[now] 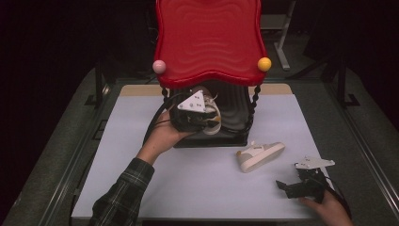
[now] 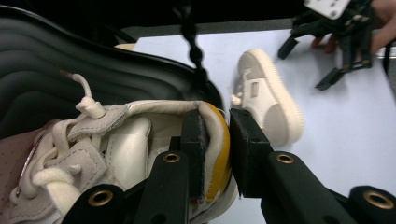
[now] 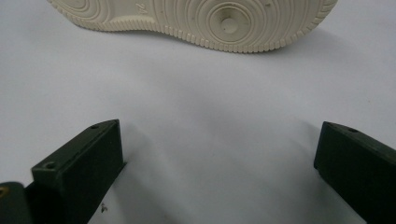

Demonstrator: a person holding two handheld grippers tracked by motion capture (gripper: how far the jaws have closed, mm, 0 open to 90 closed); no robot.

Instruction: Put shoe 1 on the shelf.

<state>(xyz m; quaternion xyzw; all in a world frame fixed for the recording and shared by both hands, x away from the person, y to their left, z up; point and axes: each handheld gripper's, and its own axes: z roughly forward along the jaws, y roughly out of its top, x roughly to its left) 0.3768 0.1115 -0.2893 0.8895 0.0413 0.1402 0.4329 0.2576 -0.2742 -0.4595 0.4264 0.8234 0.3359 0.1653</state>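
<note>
Shoe in grip [image 2: 140, 140]: heel collar pinched between the left gripper's [image 1: 200, 120] jaws, toe pointing into the black shelf [image 1: 235, 113] under the red top [image 1: 209, 37].
Second shoe [image 1: 260, 155]: on its side on the table [image 1: 188, 174], just right of the shelf, long axis slanting up to the right, sole facing the right gripper [image 1: 291, 187].
Right gripper: jaws spread wide, nothing between them; nearer hand to the second shoe.
Room: bare table between them.
</note>
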